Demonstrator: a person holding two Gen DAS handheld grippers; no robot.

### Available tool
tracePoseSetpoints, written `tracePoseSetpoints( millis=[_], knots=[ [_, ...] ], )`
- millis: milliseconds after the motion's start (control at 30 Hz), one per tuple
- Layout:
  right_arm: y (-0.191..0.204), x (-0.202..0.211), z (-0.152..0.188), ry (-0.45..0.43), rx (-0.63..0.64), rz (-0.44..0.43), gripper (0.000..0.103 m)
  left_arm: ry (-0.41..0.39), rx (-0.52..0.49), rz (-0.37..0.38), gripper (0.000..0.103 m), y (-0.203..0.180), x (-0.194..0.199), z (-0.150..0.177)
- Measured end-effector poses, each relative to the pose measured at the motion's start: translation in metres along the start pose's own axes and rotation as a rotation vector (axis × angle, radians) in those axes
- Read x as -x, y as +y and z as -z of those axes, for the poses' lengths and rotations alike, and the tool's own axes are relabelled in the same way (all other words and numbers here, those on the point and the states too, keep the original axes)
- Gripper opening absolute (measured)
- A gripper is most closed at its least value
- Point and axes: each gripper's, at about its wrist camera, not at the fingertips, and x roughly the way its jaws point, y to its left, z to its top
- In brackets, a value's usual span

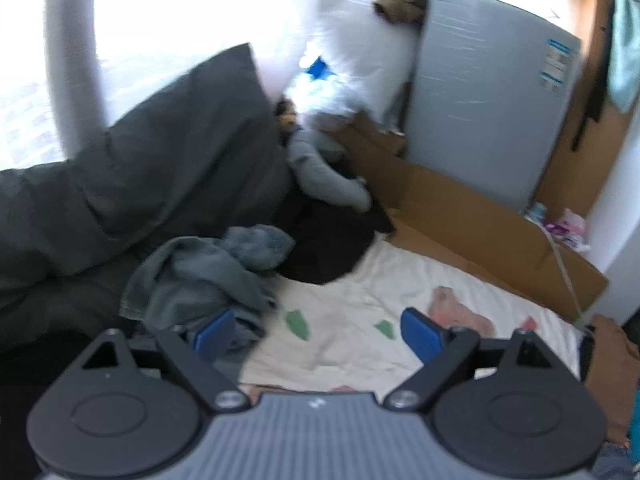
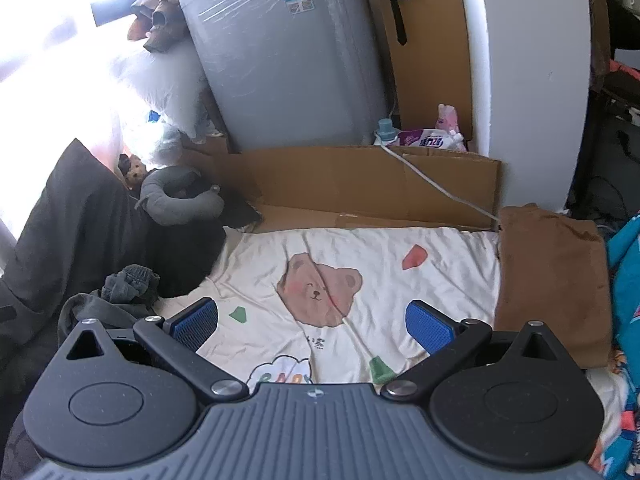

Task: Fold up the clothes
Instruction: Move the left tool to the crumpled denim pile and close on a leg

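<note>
Lying spread across the bed is a cream sheet (image 2: 400, 248) printed with a brown bear face (image 2: 320, 288), a red shape and small green shapes. A rumpled grey-green garment (image 1: 200, 276) sits in a heap at the sheet's left edge, partly on a dark blanket (image 1: 120, 184) that is bunched up against the bright window. In the left wrist view the left hand-held gripper (image 1: 320, 334) hangs low over the bed with its jaws spread wide and nothing between them; its left blue pad (image 1: 214, 330) sits right at the near edge of the rumpled garment, though the blur leaves it unclear whether they touch, and its right pad is over bare sheet. A person's hand (image 1: 612, 368) shows at the right edge of that view.

The right hand-held gripper (image 2: 314, 326) is likewise wide apart and empty, held above the bear print, with the same garment (image 2: 116, 292) just to the left of its left pad (image 2: 196, 322). A folded brown cloth (image 2: 556, 276) lies flat on the right side of the sheet, beside a blue patterned fabric (image 2: 624, 280) at the frame edge.

Beyond the sheet, flattened cardboard (image 2: 360, 184) stands along the far side of the bed, with a grey plastic-wrapped appliance (image 2: 288, 64) behind it. A grey neck pillow (image 2: 180, 196) rests on dark clothing near the blanket, next to a small teddy bear (image 2: 134, 170). A white cable (image 2: 436, 184) runs over the cardboard toward the brown cloth.
</note>
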Motion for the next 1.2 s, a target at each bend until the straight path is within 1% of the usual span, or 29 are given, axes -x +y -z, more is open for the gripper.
tracePoseSetpoints(
  millis=[133,233,333,367,500,700,800,900,967,1033,1067,1200],
  knots=[
    [0.000,-0.019,0.010,0.005,-0.002,0.002,0.103,0.011,0.018,-0.065,0.090,0.028,-0.015,0.007],
    [-0.003,-0.030,0.017,0.003,-0.017,-0.003,0.103,0.016,0.017,-0.089,0.090,0.048,-0.025,0.012],
    [-0.009,-0.039,0.023,0.013,-0.043,-0.021,0.103,0.038,0.054,-0.171,0.090,0.068,-0.038,0.017],
    [-0.010,-0.043,0.025,0.017,-0.049,-0.024,0.103,0.043,0.062,-0.179,0.089,0.075,-0.042,0.018],
    [-0.015,-0.058,0.034,0.030,-0.072,-0.038,0.103,0.046,0.105,-0.195,0.089,0.096,-0.057,0.027],
    [-0.022,-0.081,0.047,0.050,-0.107,-0.057,0.103,0.117,0.160,-0.196,0.089,0.120,-0.099,0.056],
    [-0.026,-0.092,0.053,0.059,-0.124,-0.067,0.103,0.154,0.191,-0.229,0.089,0.131,-0.125,0.075],
    [-0.028,-0.101,0.060,0.048,-0.122,-0.042,0.103,0.190,0.240,-0.241,0.089,0.142,-0.150,0.095],
    [-0.029,-0.108,0.063,0.040,-0.114,-0.039,0.103,0.214,0.284,-0.235,0.089,0.148,-0.162,0.106],
    [-0.033,-0.118,0.066,0.051,-0.117,-0.034,0.103,0.251,0.311,-0.239,0.085,0.151,-0.176,0.117],
    [-0.033,-0.124,0.067,0.056,-0.117,-0.033,0.103,0.259,0.313,-0.247,0.083,0.152,-0.181,0.121],
    [-0.035,-0.143,0.076,0.072,-0.129,-0.029,0.099,0.263,0.330,-0.263,0.083,0.157,-0.196,0.134]
  ],
)
